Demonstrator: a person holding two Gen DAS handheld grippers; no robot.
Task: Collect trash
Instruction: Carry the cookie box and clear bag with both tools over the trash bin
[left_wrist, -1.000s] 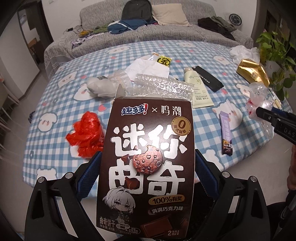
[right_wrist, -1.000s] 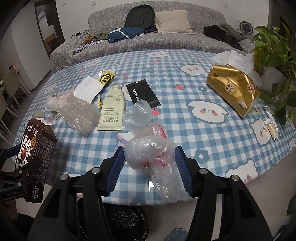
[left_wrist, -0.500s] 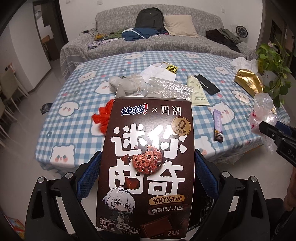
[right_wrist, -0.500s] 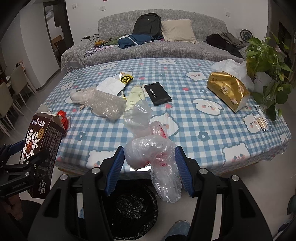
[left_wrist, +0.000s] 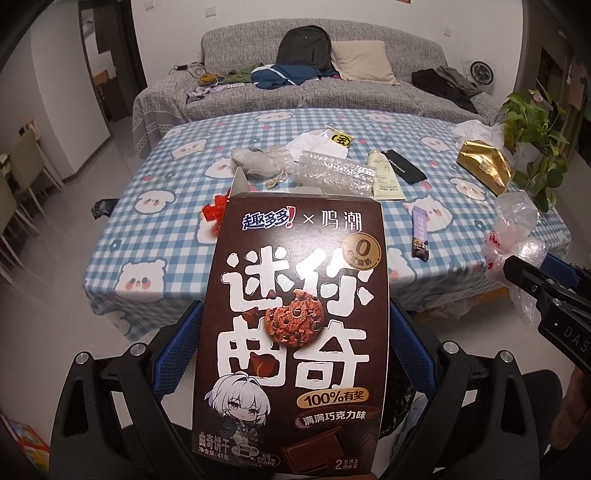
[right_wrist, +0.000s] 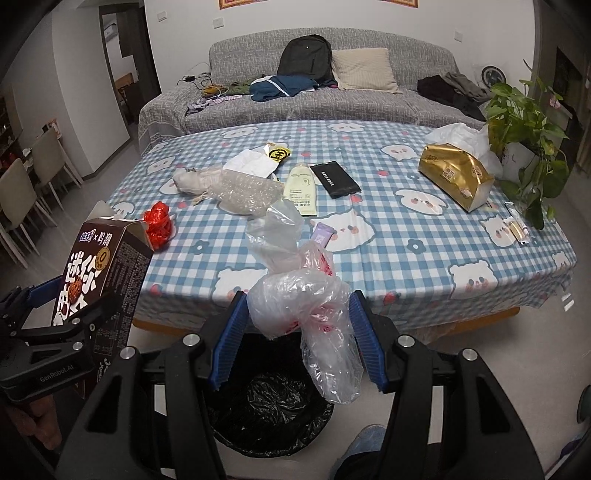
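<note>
Bag (right_wrist: 295, 299) between right claw (right_wrist: 297, 339) pads

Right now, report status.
Left gripper shut on cookie box. Right gripper shut on plastic bag. Bin below, nothing blocking.

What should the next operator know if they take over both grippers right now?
Left gripper: jaws shut on the cookie box.
Right gripper: jaws shut on the clear plastic bag, above the black-lined bin.
Done: both pieces lifted off the table.
Left: drop both in the bin, then fetch the red wrapper, bubble wrap, purple sachet and white paper.
</note>
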